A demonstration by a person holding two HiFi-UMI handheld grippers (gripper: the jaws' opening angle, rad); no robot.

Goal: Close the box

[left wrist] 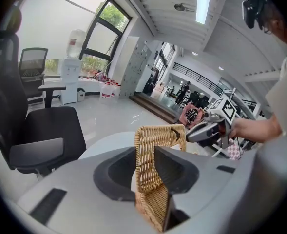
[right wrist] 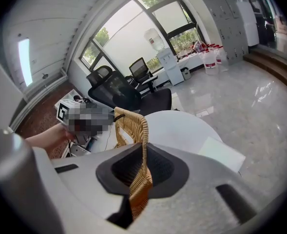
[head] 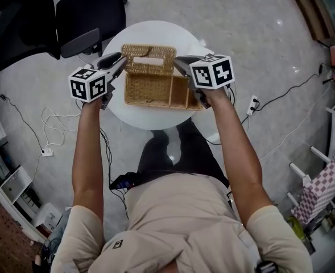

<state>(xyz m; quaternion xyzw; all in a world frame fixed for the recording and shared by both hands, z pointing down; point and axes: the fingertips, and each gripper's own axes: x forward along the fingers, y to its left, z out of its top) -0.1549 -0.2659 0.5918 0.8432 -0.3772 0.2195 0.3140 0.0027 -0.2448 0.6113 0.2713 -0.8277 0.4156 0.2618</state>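
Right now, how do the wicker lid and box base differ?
The wicker lid stands raised at the back; the box base lies flat on the round white table. The left gripper and right gripper grip the lid's side edges, not the base. Both are tan wicker.

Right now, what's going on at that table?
A person holds a gripper in each hand at a wicker box on a round white table. The left gripper and the right gripper each pinch one end of the lid between their fingers. The lid stands upright behind the empty compartments, so the box is not closed yet.
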